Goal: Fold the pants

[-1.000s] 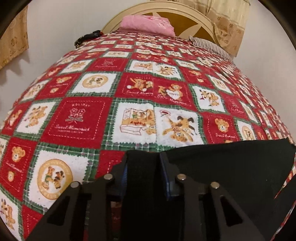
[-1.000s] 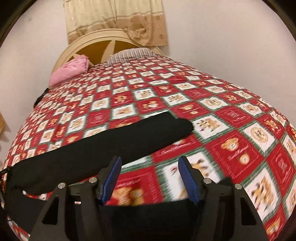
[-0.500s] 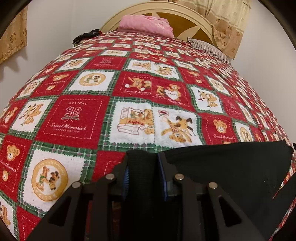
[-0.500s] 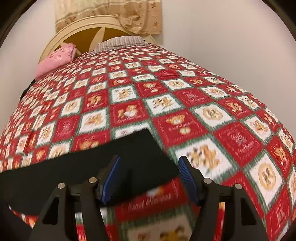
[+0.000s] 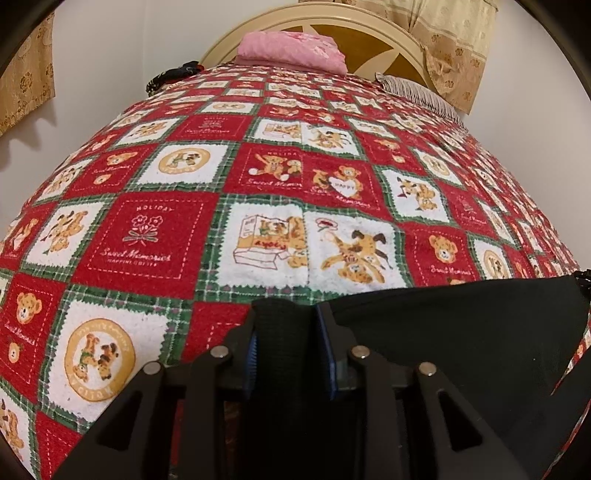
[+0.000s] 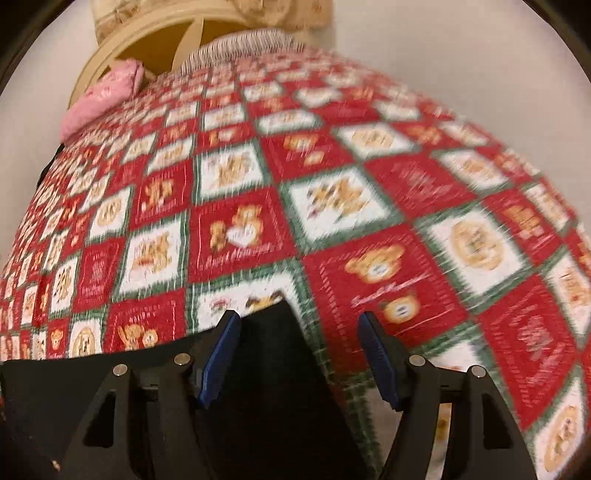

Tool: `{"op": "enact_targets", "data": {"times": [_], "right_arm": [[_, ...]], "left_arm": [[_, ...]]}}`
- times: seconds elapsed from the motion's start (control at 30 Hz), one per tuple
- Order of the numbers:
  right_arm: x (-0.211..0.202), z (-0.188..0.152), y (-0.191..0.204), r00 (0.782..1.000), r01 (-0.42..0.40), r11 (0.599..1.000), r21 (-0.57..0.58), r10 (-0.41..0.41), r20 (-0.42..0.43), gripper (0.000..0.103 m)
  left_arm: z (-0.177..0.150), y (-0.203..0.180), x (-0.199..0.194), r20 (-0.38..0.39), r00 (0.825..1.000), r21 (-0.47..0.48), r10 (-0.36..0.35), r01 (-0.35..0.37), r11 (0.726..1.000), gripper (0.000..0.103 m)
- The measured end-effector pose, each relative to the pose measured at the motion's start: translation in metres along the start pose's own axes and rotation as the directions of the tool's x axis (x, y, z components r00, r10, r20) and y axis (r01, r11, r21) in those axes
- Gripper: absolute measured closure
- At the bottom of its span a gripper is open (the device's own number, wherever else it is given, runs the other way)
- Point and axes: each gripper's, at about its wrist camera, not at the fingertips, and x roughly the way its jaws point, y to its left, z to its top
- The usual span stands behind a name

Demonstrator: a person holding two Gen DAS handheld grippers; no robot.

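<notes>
Black pants lie on a red patchwork bedspread printed with bears. My left gripper is shut on a fold of the pants, black cloth pinched between its blue pads; the rest of the cloth stretches right. In the right wrist view, my right gripper is open, its blue pads wide apart. An end of the pants lies below and between its fingers, not gripped. This view is motion-blurred.
A pink pillow and a striped pillow lie by the cream headboard. A dark item sits at the far left bed edge. White walls and beige curtains surround the bed.
My right gripper has swung right along the pants to their end, still open. My left gripper stays shut on the cloth, shifted only slightly.
</notes>
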Motion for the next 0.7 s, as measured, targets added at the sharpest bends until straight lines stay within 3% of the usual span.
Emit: {"op": "enact_targets", "data": {"times": [0.13,0.17,0.2,0.23,0.33,0.5,0.7], "right_arm": [[0.012,0.000,0.006,0.998,-0.048,0.999,-0.017,0.047,-0.033,0.036],[0.013,0.000,0.008,0.998,-0.043,0.999,-0.023,0.042,-0.036,0.055],[0.014,-0.001,0.011,0.998,-0.045,0.998,-0.035,0.044,-0.042,0.076],[0.013,-0.001,0.015,0.999,-0.038,0.998,-0.055,0.036,-0.040,0.077],[0.002,-0.003,0.019,1.000,-0.026,0.997,-0.075,0.026,-0.009,0.096],[-0.045,-0.008,0.018,0.992,-0.058,0.995,-0.079,0.066,0.109,0.098],[-0.110,-0.031,0.019,0.959,-0.075,0.990,-0.122,0.105,0.263,0.098]], "left_arm": [[0.002,-0.010,0.003,-0.015,0.999,0.052,0.034,-0.033,0.998,0.068],[0.001,-0.012,0.002,-0.014,0.999,0.061,0.037,-0.036,0.997,0.072],[0.001,-0.013,0.002,-0.015,1.000,0.069,0.019,-0.017,0.997,0.086],[0.002,-0.014,0.001,-0.017,1.000,0.069,-0.006,0.007,0.998,0.089],[0.002,-0.015,-0.002,-0.007,1.000,0.078,-0.006,0.006,0.997,0.090],[0.003,-0.008,-0.022,0.059,0.997,0.031,-0.052,0.050,0.998,0.090],[0.002,-0.007,-0.065,0.170,0.976,0.018,-0.136,0.135,0.991,0.090]]}}
